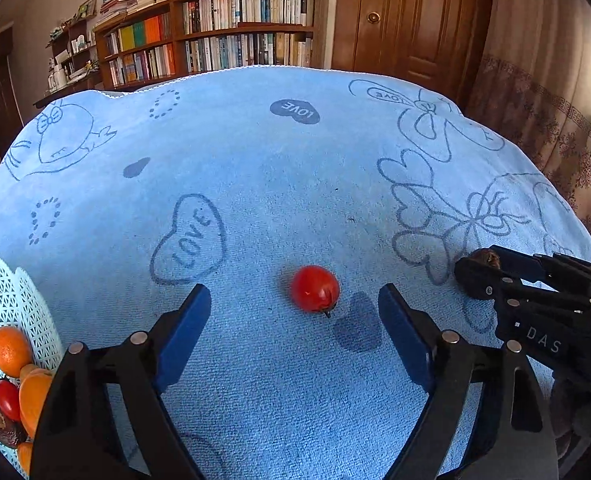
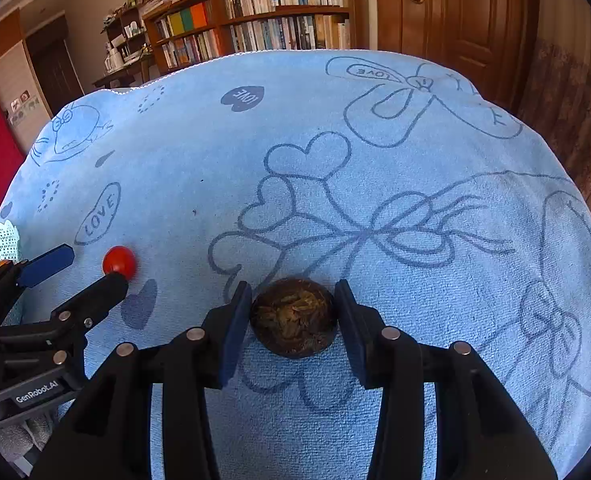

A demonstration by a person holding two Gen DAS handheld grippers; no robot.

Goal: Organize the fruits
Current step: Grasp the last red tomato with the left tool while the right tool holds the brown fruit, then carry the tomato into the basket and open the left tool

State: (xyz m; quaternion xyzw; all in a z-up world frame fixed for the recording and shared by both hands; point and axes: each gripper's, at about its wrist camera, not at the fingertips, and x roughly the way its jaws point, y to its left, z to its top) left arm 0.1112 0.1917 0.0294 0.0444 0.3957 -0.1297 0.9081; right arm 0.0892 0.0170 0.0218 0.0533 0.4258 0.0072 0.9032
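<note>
- Closing on the dark brown wrinkled fruit (image 2: 294,322), the right hand-held gripper (image 2: 294,328) is seen with both blue pads against the fruit's sides on the blue towel (image 2: 335,184) covering the tabletop; whether it is firmly gripped cannot be told.
- A soft, shrivelled skin is judged likely to be crushed if squeezed hard, or slipped if held loosely.
- The left hand-held gripper (image 1: 295,328) is spread wide, holding nothing, with the red tomato (image 1: 315,289) lying just ahead between its fingers.
- The round tomato could be nudged and rolled away.
- The white lattice basket (image 1: 11,300), already holding oranges (image 1: 10,350), lies far left; a collision between grippers could be caused during carrying.
</note>
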